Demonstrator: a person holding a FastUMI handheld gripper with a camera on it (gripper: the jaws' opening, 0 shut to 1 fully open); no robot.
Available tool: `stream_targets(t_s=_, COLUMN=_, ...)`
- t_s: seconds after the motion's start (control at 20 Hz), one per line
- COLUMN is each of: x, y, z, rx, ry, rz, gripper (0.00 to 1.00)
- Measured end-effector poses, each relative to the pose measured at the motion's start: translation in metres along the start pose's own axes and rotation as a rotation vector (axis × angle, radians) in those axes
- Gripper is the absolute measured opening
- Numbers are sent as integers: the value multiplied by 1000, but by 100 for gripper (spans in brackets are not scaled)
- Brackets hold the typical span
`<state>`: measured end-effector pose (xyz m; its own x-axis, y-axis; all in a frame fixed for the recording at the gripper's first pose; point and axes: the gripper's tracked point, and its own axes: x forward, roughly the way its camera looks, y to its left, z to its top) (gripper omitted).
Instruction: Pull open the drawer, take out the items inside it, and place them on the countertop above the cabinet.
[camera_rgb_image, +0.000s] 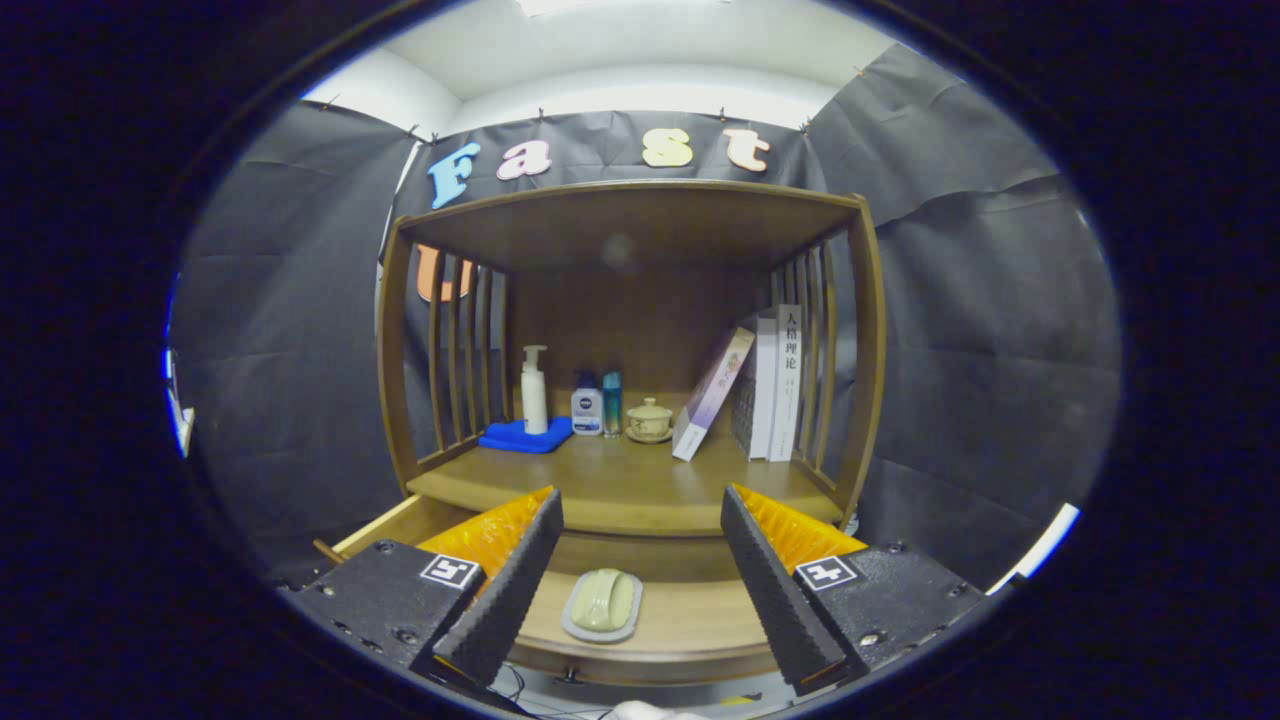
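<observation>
In the gripper view, the drawer stands pulled open with one pale green soap on its dish lying inside. The worktop above carries one pump bottle, two small bottles, one lidded cup, one blue cloth and several books. The claw points forward over the drawer, fingers wide apart, the soap between them, untouched.

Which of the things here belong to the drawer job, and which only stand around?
For the job:
- drawer, already pulled open
- soap dish with a pale soap, lying in it
- countertop, where it must go
- tongs, open above the dish

Only standing around:
- pump bottle on a blue cloth
- two small bottles
- lidded cup
- books
</observation>
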<state>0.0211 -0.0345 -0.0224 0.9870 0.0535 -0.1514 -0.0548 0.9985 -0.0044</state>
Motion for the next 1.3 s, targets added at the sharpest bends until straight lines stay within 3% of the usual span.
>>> stream_targets(t_s=0.2, x=39, y=0, z=19, rx=-24, ry=79, rz=-11, gripper=100)
stream_targets(t_s=0.6, x=97, y=37, z=-66, rx=-36, ry=497, rz=94, gripper=100)
stream_targets(t_s=0.85, x=98, y=44, z=-130, rx=19, ry=772, rz=107, gripper=98)
stream_targets(t_s=1.3, x=101, y=42, z=-180, rx=-35, ry=1010, rz=63, gripper=83)
